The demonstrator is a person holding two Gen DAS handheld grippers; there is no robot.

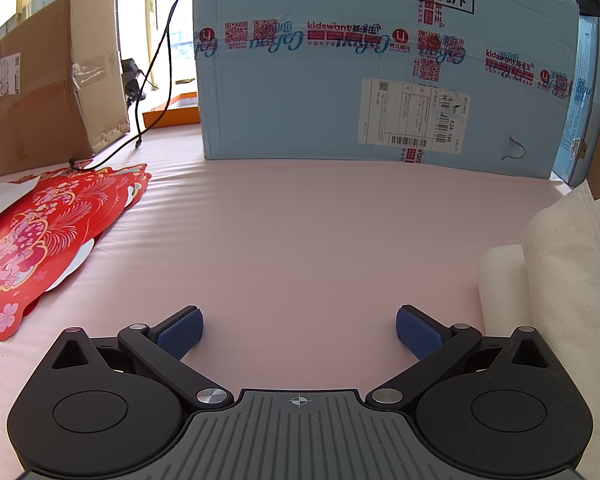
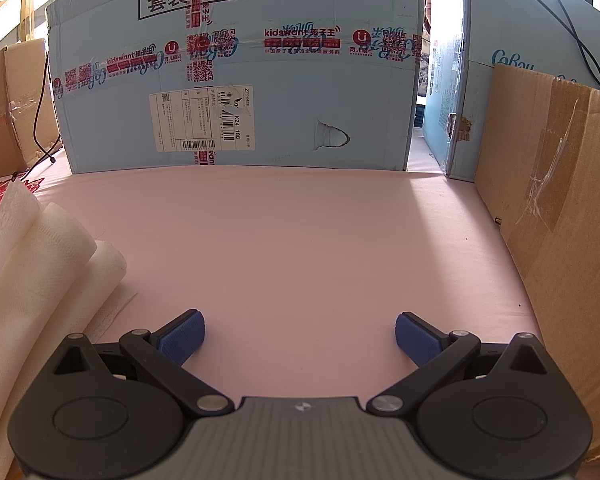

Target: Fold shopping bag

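Observation:
A white non-woven shopping bag [image 1: 560, 264] lies bunched in folds on the pink table cover, at the right edge of the left wrist view. It also shows at the left edge of the right wrist view [image 2: 36, 264]. My left gripper [image 1: 299, 330] is open and empty, low over the pink cover, with the bag to its right. My right gripper [image 2: 299, 334] is open and empty, low over the cover, with the bag to its left. Neither gripper touches the bag.
A large light-blue carton [image 1: 380, 64] stands across the back of the table. A brown cardboard box [image 1: 48, 80] and red paper decorations [image 1: 48, 236] are at the left. A brown cardboard sheet [image 2: 560, 220] stands at the right. A black cable [image 1: 156, 60] hangs at back left.

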